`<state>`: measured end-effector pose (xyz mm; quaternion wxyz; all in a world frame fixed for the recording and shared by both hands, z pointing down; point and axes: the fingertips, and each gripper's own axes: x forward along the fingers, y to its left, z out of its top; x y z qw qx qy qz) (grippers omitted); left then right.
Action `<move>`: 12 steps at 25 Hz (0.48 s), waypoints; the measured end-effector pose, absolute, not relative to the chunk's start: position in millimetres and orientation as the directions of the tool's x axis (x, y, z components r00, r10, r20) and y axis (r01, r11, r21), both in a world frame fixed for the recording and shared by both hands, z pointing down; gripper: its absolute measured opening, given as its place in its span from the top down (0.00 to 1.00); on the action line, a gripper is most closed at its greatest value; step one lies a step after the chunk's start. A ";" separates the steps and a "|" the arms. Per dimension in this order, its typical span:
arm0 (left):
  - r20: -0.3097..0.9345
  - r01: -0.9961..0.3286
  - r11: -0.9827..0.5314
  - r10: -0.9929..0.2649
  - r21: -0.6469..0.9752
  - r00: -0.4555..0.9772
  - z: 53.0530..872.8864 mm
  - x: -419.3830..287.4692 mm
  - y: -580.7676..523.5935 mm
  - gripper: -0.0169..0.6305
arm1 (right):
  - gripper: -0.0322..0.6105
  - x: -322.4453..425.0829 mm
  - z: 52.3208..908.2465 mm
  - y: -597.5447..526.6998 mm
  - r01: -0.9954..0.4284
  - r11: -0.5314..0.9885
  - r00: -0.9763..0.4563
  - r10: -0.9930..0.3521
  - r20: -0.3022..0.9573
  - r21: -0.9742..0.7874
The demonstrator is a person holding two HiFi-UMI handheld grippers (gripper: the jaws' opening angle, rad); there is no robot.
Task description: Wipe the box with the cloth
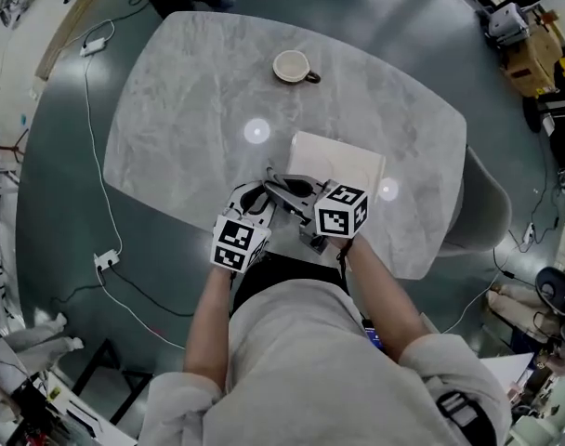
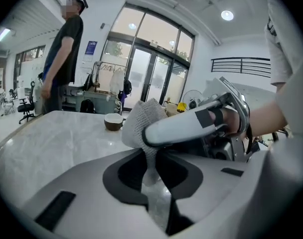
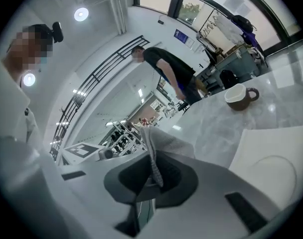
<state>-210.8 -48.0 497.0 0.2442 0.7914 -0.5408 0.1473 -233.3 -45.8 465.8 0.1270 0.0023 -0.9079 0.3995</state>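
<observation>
The left gripper (image 2: 150, 163) is closed on the lower part of the cloth (image 2: 141, 121). In its own view the grey woven fabric runs down through the narrow gap between its pads. Just beyond, a white finger of the right gripper (image 3: 154, 168) crosses in from the right and pinches the same cloth higher up. The right gripper view shows its jaws together on a fold of fabric, so the cloth is bunched between the two grippers and held off the surface (image 1: 190, 110). Both tips nearly meet over the near edge, in front of the person.

The box (image 1: 352, 161) lies flat on the surface, ahead of the grippers and a little to the right. Its near left corner is hidden under them in the head view, so I cannot tell which way its long side runs. Its white top fills the lower right of the right gripper view and is not seen in the left gripper view. Judging from that, the right hand is the nearer one. The wipe calls for carrying the cloth forward, rightward and down onto the lid. A cup (image 1: 294, 66) stands well apart at the far side, clear of that path.
</observation>
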 end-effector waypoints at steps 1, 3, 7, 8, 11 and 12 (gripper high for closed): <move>0.498 -0.931 -0.289 -0.787 0.225 0.364 499.0 -210.2 -53.3 0.87 | 0.90 -233.5 468.1 -50.6 -0.102 0.678 -0.968 0.101 0.230 -0.728; 0.501 -0.935 -0.273 -0.791 0.226 0.352 502.3 -210.4 -61.8 0.90 | 0.89 -233.7 470.3 -58.0 -0.092 0.683 -0.969 0.106 0.223 -0.724; 0.525 -0.943 -0.256 -0.784 0.212 0.330 509.3 -218.1 -73.0 0.91 | 0.67 -232.7 467.8 -62.0 -0.072 0.739 -0.968 0.111 0.226 -0.670; 0.531 -0.945 -0.246 -0.783 0.213 0.324 511.1 -221.7 -76.8 0.91 | 0.63 -230.8 468.3 -64.0 -0.081 0.761 -0.965 0.102 0.243 -0.643; 0.551 -0.950 -0.228 -0.775 0.212 0.309 516.5 -232.8 -85.5 0.91 | 0.62 -221.2 474.0 -71.0 -0.152 0.831 -0.947 0.032 0.319 -0.535; 0.557 -0.951 -0.232 -0.771 0.205 0.308 518.7 -236.7 -89.2 0.91 | 0.63 -218.0 475.1 -74.8 -0.183 0.844 -0.943 -0.005 0.334 -0.504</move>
